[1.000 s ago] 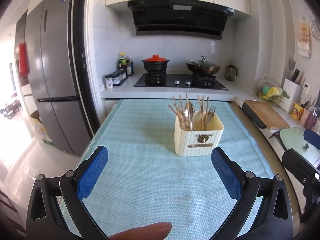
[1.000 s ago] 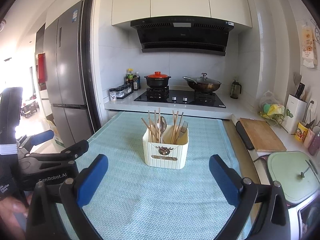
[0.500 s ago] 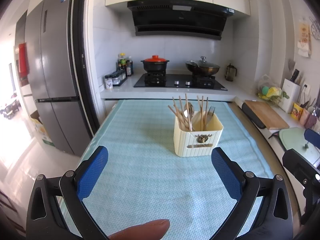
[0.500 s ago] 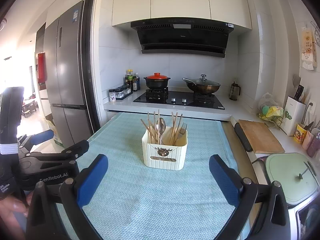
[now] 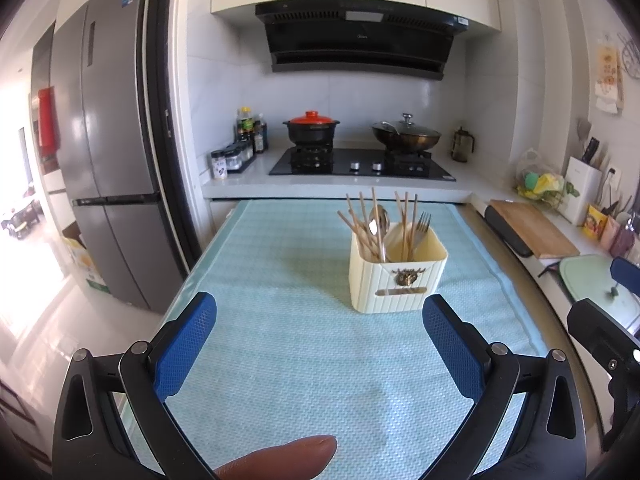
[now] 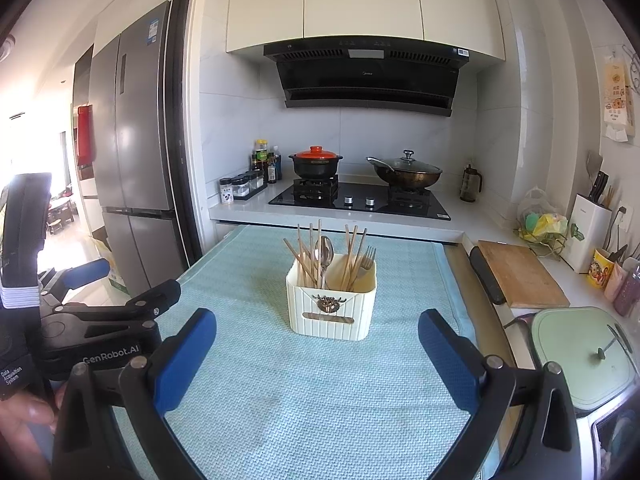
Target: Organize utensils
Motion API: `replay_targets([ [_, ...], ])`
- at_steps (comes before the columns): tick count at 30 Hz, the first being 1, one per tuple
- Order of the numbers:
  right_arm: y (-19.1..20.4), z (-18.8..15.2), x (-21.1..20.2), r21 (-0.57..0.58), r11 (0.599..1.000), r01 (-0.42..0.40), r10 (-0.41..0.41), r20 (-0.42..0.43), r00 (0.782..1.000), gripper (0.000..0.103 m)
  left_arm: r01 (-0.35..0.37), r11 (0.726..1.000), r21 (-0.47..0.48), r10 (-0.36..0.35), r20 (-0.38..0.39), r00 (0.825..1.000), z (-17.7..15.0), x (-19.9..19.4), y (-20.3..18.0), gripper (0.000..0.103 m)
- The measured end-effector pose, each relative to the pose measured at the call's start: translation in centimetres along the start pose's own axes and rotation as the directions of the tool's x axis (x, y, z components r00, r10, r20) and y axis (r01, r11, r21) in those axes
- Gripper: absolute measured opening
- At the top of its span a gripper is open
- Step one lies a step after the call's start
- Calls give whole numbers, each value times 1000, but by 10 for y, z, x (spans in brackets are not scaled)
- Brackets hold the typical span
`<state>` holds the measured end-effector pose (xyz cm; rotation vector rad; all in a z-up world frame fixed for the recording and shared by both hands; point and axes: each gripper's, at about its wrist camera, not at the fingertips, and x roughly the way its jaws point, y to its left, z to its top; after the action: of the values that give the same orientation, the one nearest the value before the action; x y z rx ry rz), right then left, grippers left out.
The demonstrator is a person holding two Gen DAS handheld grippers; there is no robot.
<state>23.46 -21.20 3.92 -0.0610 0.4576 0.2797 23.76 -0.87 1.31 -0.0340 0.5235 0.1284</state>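
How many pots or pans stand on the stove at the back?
2. The black pot with the red lid sits on the left burner; the lidded wok sits on the right burner. None seems hidden.

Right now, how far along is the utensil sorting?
Chopsticks, a spoon and a fork stand in the cream holder on the teal mat. Both claws, left and right, are open and empty. No loose utensils visible; little seems left.

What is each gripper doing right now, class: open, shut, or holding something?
Left gripper: open, holding nothing, short of the utensil holder.
Right gripper: open, holding nothing.
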Motion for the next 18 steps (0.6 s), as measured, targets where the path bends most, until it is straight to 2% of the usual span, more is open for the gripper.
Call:
replay_targets([
  [18, -1, 0, -3, -1, 1000, -2, 2, -1, 1000, 103, 14, 1000, 8, -14, -9, 1000, -2, 1, -3, 103],
])
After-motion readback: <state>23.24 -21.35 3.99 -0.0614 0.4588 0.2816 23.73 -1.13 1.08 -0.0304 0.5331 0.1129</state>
